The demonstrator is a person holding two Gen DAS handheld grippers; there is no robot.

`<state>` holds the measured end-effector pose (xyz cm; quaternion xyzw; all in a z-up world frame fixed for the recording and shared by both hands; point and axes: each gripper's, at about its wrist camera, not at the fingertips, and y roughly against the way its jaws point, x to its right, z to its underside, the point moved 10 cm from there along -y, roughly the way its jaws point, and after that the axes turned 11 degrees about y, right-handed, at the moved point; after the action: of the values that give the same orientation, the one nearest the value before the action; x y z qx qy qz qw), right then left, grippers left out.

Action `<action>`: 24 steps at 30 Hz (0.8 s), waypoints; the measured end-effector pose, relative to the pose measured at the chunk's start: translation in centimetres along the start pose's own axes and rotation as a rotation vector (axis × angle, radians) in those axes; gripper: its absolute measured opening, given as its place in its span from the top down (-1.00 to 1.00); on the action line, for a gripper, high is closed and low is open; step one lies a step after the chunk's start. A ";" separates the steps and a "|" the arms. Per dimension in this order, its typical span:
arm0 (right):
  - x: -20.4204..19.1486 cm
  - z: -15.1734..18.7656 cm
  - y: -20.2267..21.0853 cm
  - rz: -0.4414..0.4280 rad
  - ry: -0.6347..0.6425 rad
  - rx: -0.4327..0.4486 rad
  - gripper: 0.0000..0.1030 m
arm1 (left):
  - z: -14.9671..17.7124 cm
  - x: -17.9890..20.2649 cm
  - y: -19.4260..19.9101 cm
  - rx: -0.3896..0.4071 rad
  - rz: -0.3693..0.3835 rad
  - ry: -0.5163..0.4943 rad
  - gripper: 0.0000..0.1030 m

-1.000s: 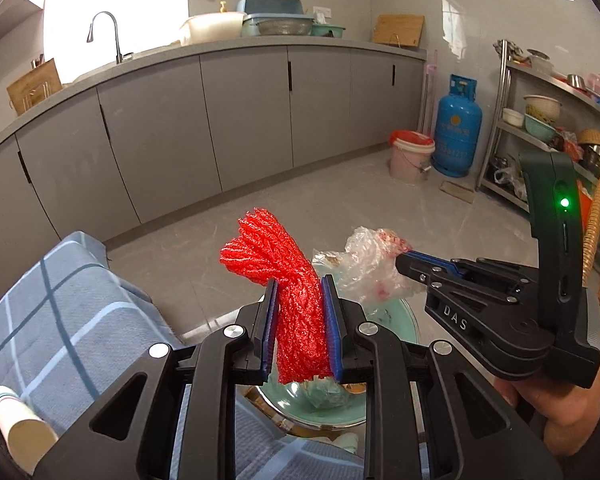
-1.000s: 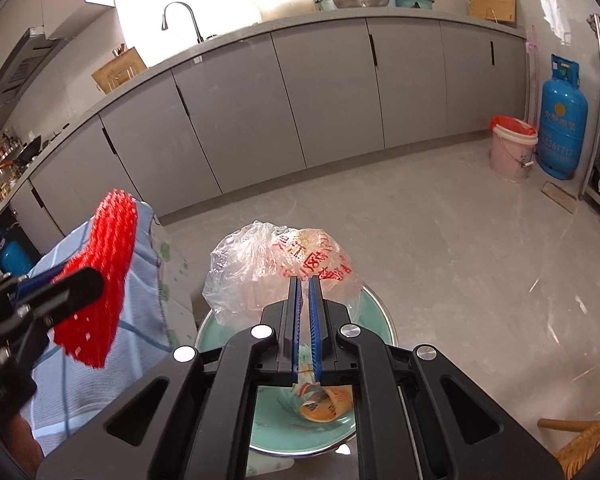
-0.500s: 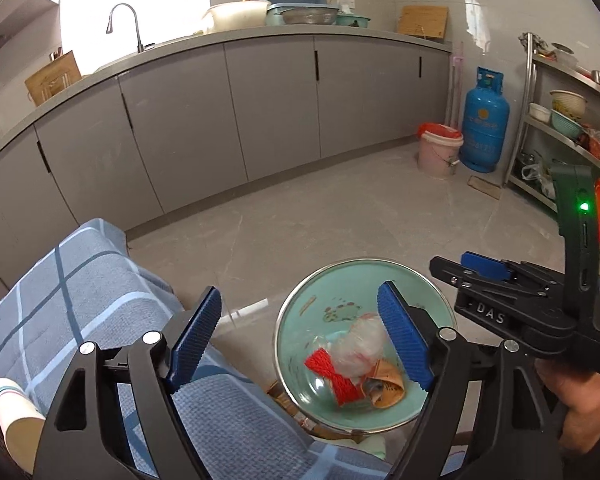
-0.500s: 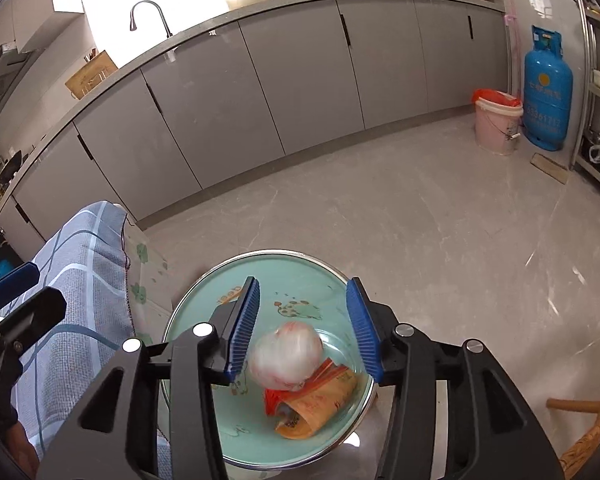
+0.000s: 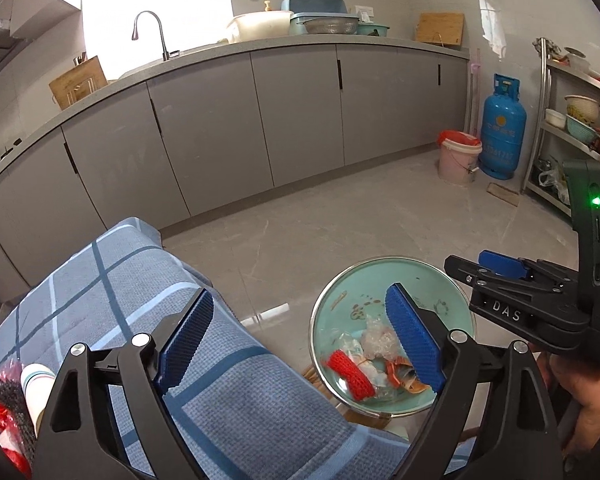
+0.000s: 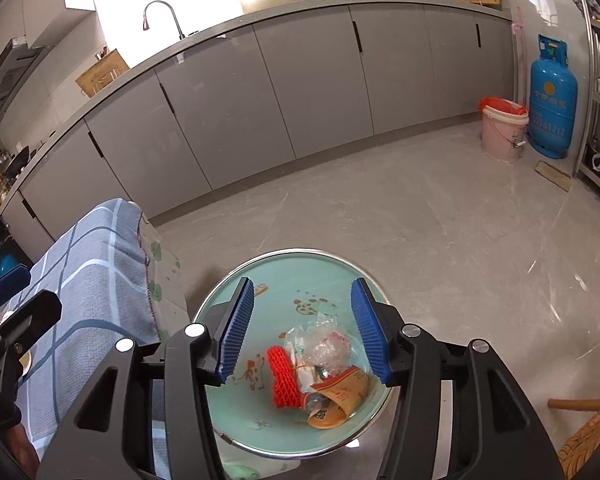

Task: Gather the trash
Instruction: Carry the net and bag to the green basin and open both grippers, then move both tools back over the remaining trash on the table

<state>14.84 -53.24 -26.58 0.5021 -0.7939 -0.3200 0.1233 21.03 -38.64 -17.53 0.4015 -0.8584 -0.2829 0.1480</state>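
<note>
A teal basin sits low beside the table. In it lie a red foam net, a crumpled clear plastic bag and an orange wrapper. My left gripper is open and empty above the table edge and the basin. My right gripper is open and empty straight over the basin; it also shows in the left wrist view.
A blue checked cloth covers the table at left, with a paper cup and red packaging on it. Grey cabinets, a pink bucket, a blue gas cylinder and a wicker chair stand around.
Both grippers opened and dropped the red net and the plastic bag into the basin. Both then rose and opened wider.
</note>
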 end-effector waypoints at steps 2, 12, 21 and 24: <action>-0.4 -0.1 0.5 -0.004 -0.001 0.006 -0.13 | 0.0 -0.4 0.5 0.001 -0.009 0.009 -0.74; -4.4 -0.2 3.1 -0.043 0.023 0.030 -0.25 | 0.1 -4.5 4.4 0.033 -0.066 0.063 -0.75; -10.5 0.2 4.7 -0.111 0.088 0.043 -0.27 | 1.0 -9.6 8.0 0.054 -0.135 0.128 -0.78; -12.4 0.3 5.4 -0.130 0.111 0.047 -0.27 | 1.2 -10.8 9.2 0.064 -0.149 0.145 -0.78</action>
<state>16.58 -40.74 -21.87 0.5724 -0.7588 -0.2804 0.1341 21.76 -25.13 -13.19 0.4882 -0.8218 -0.2358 0.1753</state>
